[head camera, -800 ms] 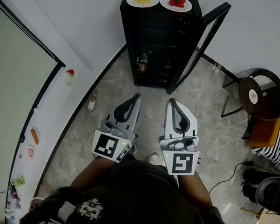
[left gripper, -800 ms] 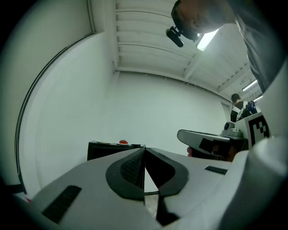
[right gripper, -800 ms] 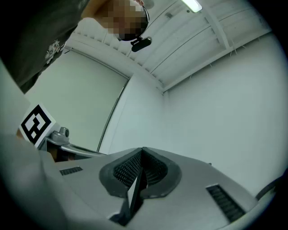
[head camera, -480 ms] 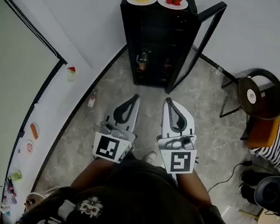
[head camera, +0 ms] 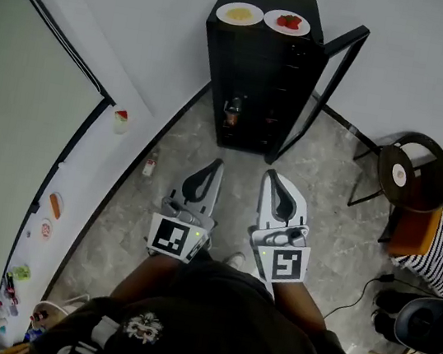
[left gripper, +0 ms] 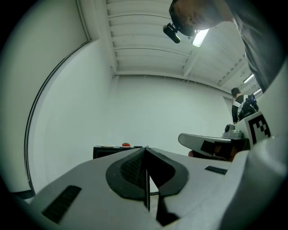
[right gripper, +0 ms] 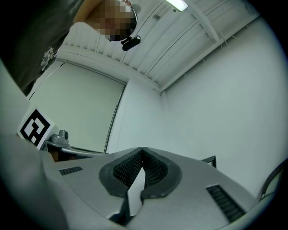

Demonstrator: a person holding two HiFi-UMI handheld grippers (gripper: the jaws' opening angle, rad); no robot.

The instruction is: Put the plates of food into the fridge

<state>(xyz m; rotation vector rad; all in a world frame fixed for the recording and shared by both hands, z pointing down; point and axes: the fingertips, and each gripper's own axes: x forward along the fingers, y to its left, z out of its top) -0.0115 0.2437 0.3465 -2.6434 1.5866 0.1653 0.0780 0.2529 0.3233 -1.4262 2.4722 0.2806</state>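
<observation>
Fridge (head camera: 259,70): black, standing at the far wall, its door (head camera: 326,84) hanging open to the right.

Yellow plate (head camera: 240,14): sitting on the fridge top, left side.

Red plate (head camera: 287,21): sitting on the fridge top, just beside the yellow plate, on its right. Both plates are resting outside the fridge, well apart from the grippers.

Left gripper (head camera: 218,164): pointing toward the fridge from the near side, jaws pressing together with nothing between them.

Right gripper (head camera: 270,175): lying parallel, just right of the left one, jaws likewise closing on nothing, pads meeting at the tip.

Bottle (head camera: 149,167): standing on the floor (head camera: 332,189), left of the grippers, near the wall.

Chair (head camera: 410,169): standing at the right, well apart from the fridge.
</observation>
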